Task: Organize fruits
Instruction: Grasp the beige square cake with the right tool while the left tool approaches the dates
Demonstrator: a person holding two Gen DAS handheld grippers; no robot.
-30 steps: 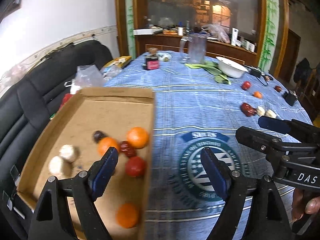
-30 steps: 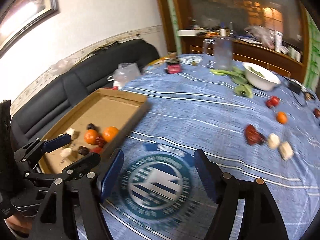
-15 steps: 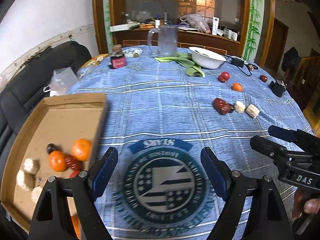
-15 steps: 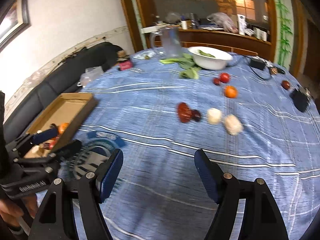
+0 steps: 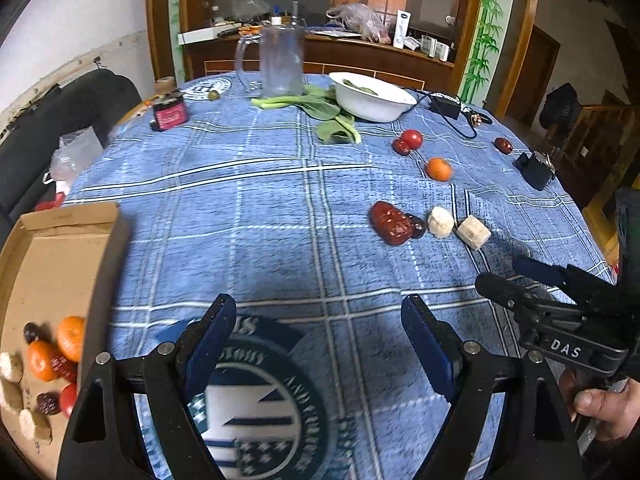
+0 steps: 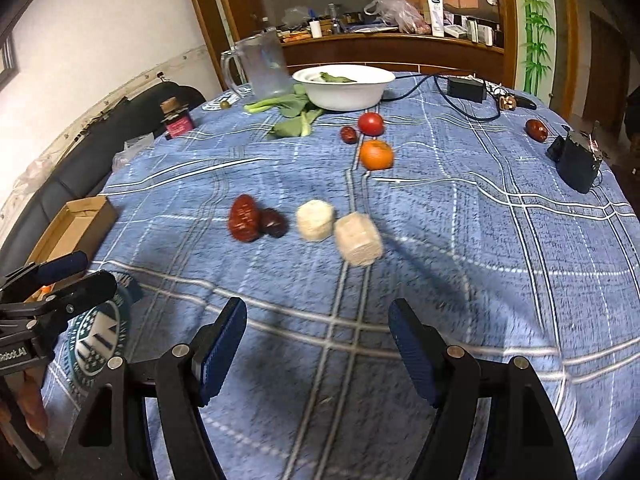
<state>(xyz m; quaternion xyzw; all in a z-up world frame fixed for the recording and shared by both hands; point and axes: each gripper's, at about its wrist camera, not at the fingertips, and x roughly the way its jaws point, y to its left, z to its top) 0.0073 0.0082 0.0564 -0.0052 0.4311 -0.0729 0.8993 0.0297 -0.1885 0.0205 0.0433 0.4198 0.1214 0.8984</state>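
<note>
- Now, loose fruits lie in the middle of the counter (image 6: 460,240): a big red date (image 6: 243,218), a small dark date (image 6: 273,222) touching it, and two pale chunks (image 6: 315,219) just to the right.
- The box (image 5: 56,264) at the near left already holds some fruit.
- Both the right tool (image 6: 316,344) and the left tool (image 5: 320,344) are wide and hold nothing.
- To do it well, I think one tool should come down over one fruit only.
- Farther off sit an orange (image 6: 376,155), a tomato (image 6: 370,123), a white bowl (image 6: 344,84) and leaves (image 6: 294,114); nothing blocks the way.
</note>
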